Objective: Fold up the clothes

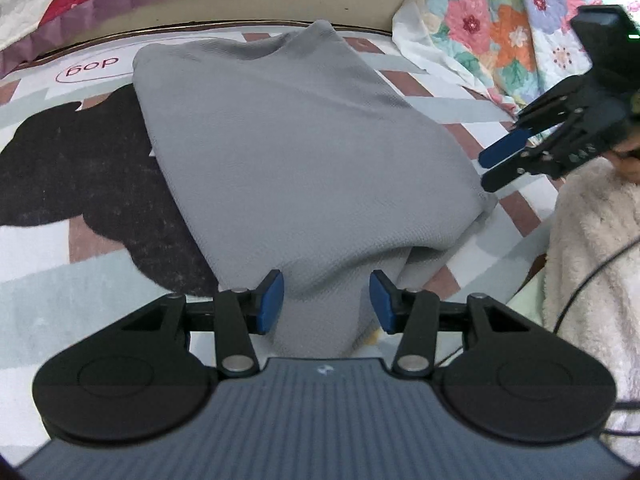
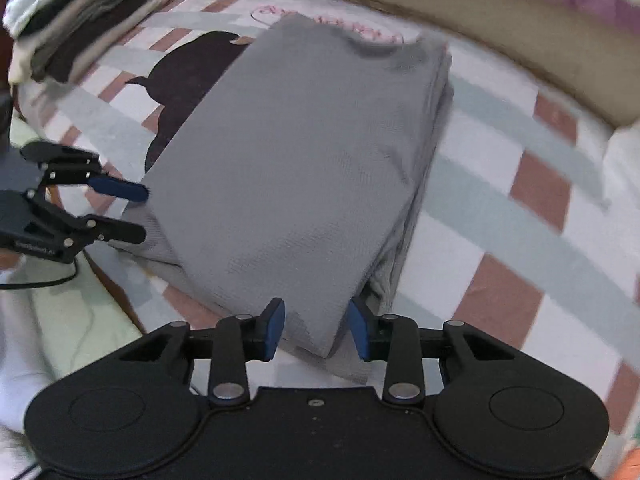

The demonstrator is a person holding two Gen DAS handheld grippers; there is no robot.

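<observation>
The folded grey garment [image 1: 296, 152] lies on the checked bedspread [image 2: 500, 216], its near corners between the spread fingers of the left gripper [image 1: 326, 300] and right gripper [image 2: 316, 328], neither clenched.

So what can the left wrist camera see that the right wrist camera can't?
Only the left wrist view shows the flowered quilt at the far right, a fluffy cream fabric and the word "dog" printed upside down on the bedsheet. Only the right wrist view shows a stack of folded dark and white clothes at the far left. Both show the folded grey knit garment on the checked bedsheet with its black animal print. Each camera also sees both grippers: the left gripper and the right gripper are open around near corners of the garment.
</observation>
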